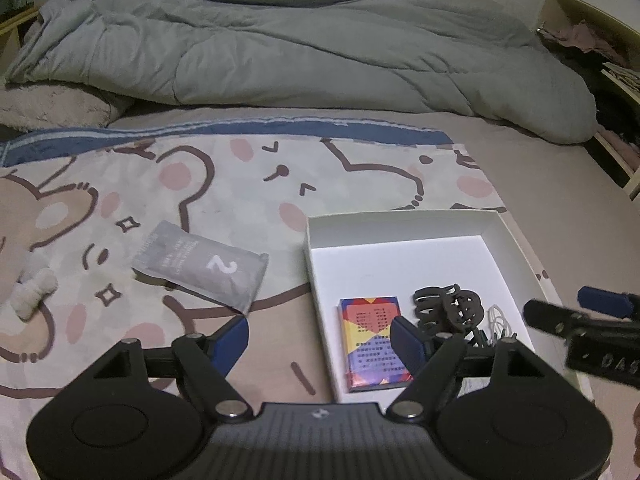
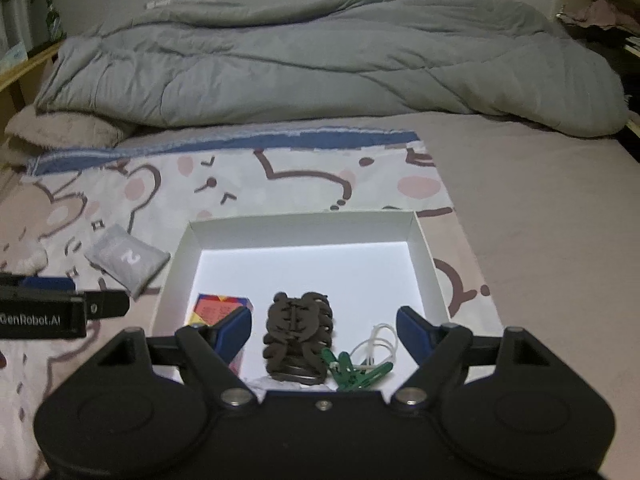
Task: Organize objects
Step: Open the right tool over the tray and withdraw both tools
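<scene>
On the bed's cartoon-print blanket (image 1: 248,184), a shallow white box (image 2: 422,236) keeps its far half bare. Near its front edge lie a colourful card pack (image 1: 374,344), dark hair claw (image 2: 298,340) and green clips (image 2: 356,372). Left of it rests a soft grey pouch (image 1: 204,266). Left gripper (image 1: 320,340) and right gripper (image 2: 324,330) both hang spread, empty.

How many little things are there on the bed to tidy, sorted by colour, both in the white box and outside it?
Dark brown: 1, the hair claw
Multicoloured: 1, the small card box
Green: 1, the clip with a white string loop
Grey: 1, the packet marked 2, outside the white box
Total: 4
</scene>
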Demonstrator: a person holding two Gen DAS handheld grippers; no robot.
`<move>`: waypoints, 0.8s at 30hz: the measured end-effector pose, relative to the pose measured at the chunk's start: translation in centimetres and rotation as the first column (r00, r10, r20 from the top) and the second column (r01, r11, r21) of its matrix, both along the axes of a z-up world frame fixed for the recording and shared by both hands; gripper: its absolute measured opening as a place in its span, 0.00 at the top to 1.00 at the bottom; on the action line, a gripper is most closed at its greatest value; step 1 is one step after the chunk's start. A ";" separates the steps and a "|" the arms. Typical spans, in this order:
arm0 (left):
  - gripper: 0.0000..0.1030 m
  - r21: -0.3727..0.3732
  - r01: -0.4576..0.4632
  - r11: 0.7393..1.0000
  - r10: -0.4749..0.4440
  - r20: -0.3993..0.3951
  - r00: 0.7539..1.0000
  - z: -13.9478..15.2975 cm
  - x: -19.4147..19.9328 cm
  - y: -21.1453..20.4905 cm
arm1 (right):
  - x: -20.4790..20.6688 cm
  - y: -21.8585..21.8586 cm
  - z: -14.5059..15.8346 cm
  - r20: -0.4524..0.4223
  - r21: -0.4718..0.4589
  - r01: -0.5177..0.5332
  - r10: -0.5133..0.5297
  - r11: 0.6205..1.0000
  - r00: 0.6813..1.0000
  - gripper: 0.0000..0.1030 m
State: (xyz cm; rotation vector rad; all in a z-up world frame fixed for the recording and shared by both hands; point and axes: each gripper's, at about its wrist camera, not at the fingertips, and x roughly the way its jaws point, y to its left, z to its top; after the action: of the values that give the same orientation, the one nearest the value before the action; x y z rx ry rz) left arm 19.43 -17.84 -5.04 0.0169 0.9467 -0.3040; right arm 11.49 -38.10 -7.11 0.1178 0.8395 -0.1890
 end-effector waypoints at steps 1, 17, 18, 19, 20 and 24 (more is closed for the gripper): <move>0.21 0.004 0.006 1.000 -0.006 0.006 1.000 0.3 -0.2 0.3 | -0.3 0.1 0.4 0.010 0.004 0.008 -0.008 1.000 1.000 0.22; 0.02 0.039 0.102 0.994 -0.105 0.075 0.992 3.0 -3.7 3.5 | -4.9 2.2 2.6 0.049 -0.044 0.069 -0.067 0.997 0.997 0.11; 0.01 0.038 0.100 0.994 -0.103 0.076 0.992 2.9 -3.8 3.7 | -5.1 2.4 2.6 0.051 -0.051 0.074 -0.071 0.996 0.996 0.08; 0.01 0.037 0.098 0.995 -0.100 0.080 0.992 2.8 -3.8 3.9 | -5.3 2.5 2.5 0.049 -0.059 0.081 -0.079 0.995 0.996 0.05; 0.00 0.038 0.095 0.995 -0.098 0.085 0.992 2.8 -3.9 4.0 | -5.4 2.6 2.4 0.045 -0.067 0.089 -0.086 0.994 0.995 0.03; 0.00 0.040 0.085 0.996 -0.089 0.108 0.990 2.7 -4.0 4.3 | -5.8 3.0 2.2 0.043 -0.091 0.098 -0.094 0.991 0.995 0.00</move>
State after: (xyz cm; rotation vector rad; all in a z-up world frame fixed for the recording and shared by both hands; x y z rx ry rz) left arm 15.46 -13.50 -2.33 0.1069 0.8430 -0.3630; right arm 5.65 -35.11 -4.87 0.0745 0.7855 -0.3149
